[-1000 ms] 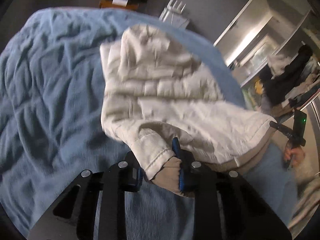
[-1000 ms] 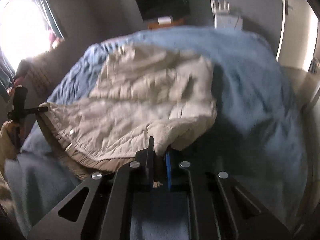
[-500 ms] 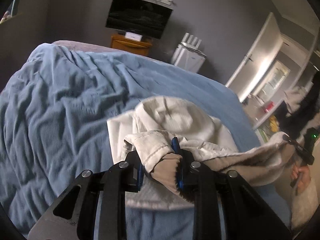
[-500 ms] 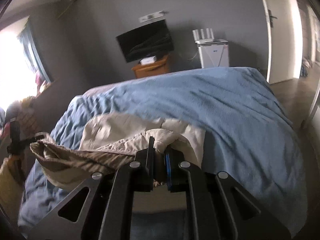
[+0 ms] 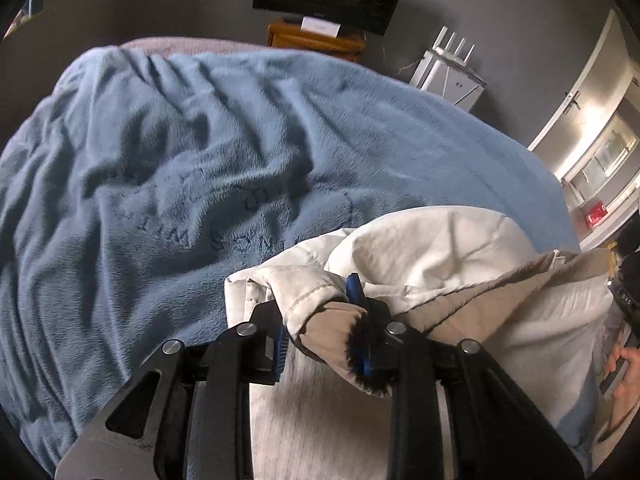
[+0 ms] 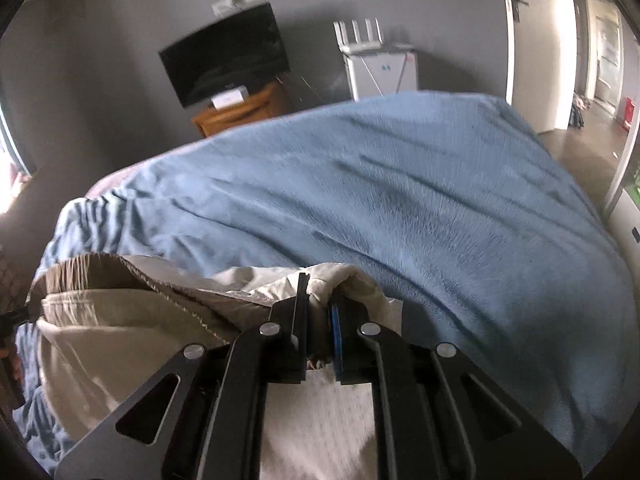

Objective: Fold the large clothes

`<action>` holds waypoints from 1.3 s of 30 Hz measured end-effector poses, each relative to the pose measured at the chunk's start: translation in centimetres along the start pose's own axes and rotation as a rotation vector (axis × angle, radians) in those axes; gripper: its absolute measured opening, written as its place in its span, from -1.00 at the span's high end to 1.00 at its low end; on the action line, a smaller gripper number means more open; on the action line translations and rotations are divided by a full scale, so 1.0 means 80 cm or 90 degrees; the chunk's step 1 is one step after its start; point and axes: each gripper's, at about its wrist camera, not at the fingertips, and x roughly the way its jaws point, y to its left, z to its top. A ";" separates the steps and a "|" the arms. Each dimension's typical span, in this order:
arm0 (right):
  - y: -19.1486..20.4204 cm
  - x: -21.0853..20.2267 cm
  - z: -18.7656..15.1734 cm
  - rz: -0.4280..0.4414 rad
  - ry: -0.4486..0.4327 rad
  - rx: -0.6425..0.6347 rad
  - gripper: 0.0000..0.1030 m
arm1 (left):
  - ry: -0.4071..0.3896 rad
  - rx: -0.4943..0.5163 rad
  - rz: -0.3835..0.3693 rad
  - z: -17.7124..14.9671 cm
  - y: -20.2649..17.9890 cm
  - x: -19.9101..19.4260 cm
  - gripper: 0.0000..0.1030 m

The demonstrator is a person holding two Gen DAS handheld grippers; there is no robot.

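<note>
You're mid-fold: left hand-held gripper [image 5: 320,320], jaws easing apart, grasps the cream jacket [image 5: 440,248] cuff; right hand-held gripper [image 6: 318,320] stays clenched on its hem. Laying flat on the bed [image 5: 200,160] remains.

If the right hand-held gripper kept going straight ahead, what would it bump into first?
Probably the blue blanket on the bed. The right hand-held gripper is clamped on the cream jacket, which would travel with it; beyond that fabric only blanket lies ahead, though depth is hard to judge.

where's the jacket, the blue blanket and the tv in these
jacket [image 5: 448,240], left wrist view, on its pale quilted outer side
blue blanket [image 6: 440,200], right wrist view, on a bare wrinkled stretch
tv [image 6: 228,60], right wrist view, on the middle of its dark screen
</note>
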 end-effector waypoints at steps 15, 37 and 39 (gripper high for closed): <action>0.016 -0.040 -0.045 0.032 -0.003 -0.007 -0.47 | -0.091 -0.023 -0.046 -0.038 -0.014 -0.048 -0.81; 0.122 -0.062 -0.231 0.010 0.019 -0.176 -0.74 | -0.088 0.224 0.084 -0.248 -0.145 -0.044 -0.89; 0.126 -0.054 -0.216 0.009 0.015 -0.171 -0.79 | -0.098 0.223 0.079 -0.231 -0.150 -0.039 -0.89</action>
